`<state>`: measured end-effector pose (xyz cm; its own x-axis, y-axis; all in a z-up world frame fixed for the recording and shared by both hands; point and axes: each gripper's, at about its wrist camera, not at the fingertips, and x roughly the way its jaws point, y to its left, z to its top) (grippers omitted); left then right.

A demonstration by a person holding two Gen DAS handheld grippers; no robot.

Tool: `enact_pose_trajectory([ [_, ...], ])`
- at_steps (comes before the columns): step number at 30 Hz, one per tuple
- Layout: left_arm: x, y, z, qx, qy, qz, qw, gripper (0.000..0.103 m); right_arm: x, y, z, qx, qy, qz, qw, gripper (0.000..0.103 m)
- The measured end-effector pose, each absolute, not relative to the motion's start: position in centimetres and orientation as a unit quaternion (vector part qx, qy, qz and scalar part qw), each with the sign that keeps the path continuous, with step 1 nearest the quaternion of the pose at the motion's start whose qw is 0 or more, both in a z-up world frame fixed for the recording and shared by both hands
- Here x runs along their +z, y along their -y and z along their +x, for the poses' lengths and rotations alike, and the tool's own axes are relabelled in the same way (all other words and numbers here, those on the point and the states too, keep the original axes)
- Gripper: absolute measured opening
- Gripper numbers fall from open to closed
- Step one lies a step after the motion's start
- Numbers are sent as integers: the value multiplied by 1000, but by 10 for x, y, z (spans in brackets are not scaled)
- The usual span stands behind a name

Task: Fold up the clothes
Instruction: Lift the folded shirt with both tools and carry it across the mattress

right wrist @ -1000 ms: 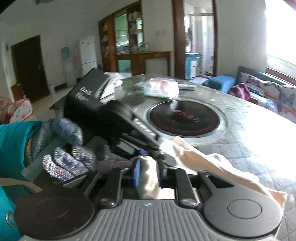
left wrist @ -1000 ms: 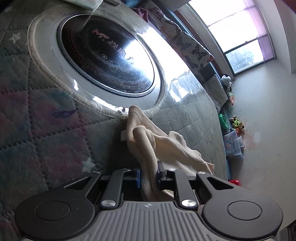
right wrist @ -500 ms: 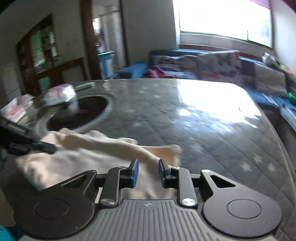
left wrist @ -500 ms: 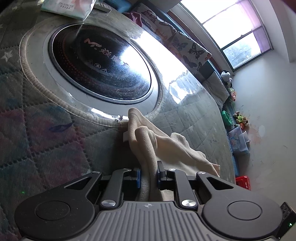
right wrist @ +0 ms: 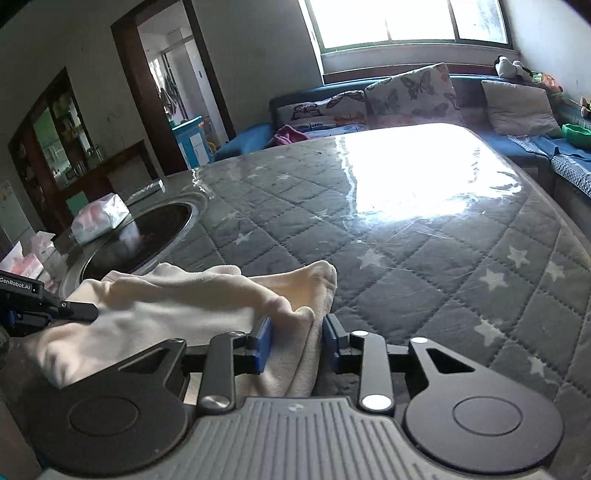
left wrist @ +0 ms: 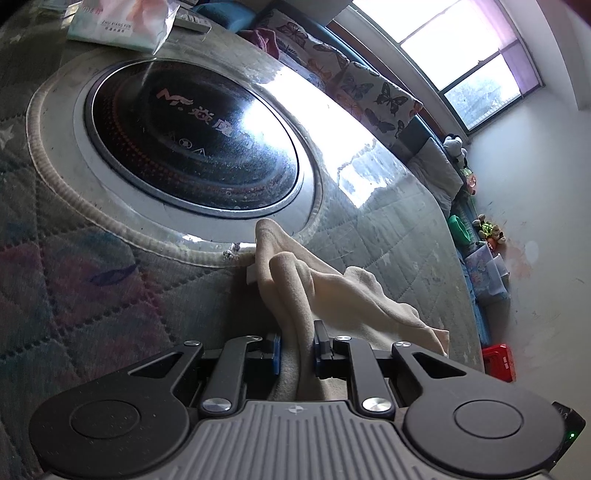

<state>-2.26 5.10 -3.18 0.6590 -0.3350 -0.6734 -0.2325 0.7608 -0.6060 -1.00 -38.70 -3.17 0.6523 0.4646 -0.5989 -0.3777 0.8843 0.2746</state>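
A cream cloth [left wrist: 332, 291] lies bunched on the quilted table cover [left wrist: 74, 280], just in front of the round black cooktop [left wrist: 192, 147]. My left gripper [left wrist: 297, 332] is shut on one end of the cloth, which rises in a fold between its pads. In the right wrist view the cloth [right wrist: 184, 299] stretches leftward to the left gripper's fingertip [right wrist: 79, 311]. My right gripper [right wrist: 295, 325] has the cloth's other end between its blue pads, its jaws closing on the fabric.
A tissue pack [left wrist: 122, 22] and a remote lie beyond the cooktop. The table cover [right wrist: 443, 258] runs far right under glossy plastic. A sofa with butterfly cushions [right wrist: 410, 92] lines the window wall. Toys and boxes [left wrist: 487, 254] sit along the floor.
The right gripper swung away from the gloved hand and left gripper to the cloth's far end, rolling as it went. The left gripper kept its grip and hardly moved.
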Motion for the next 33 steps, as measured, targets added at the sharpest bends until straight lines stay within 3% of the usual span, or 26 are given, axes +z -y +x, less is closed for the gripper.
enact_pose_trajectory([
  [3, -31, -49, -22, -30, -410, -336, 847, 17, -30, 388, -14, 233, -342, 77, 907, 12],
  [6, -26, -46, -22, -36, -406, -324, 854, 17, -22, 388, -21, 233, -326, 85, 912, 10],
  [33, 24, 86, 59, -154, -379, -191, 892, 16, 50, 465, -16, 118, -237, 60, 962, 9],
])
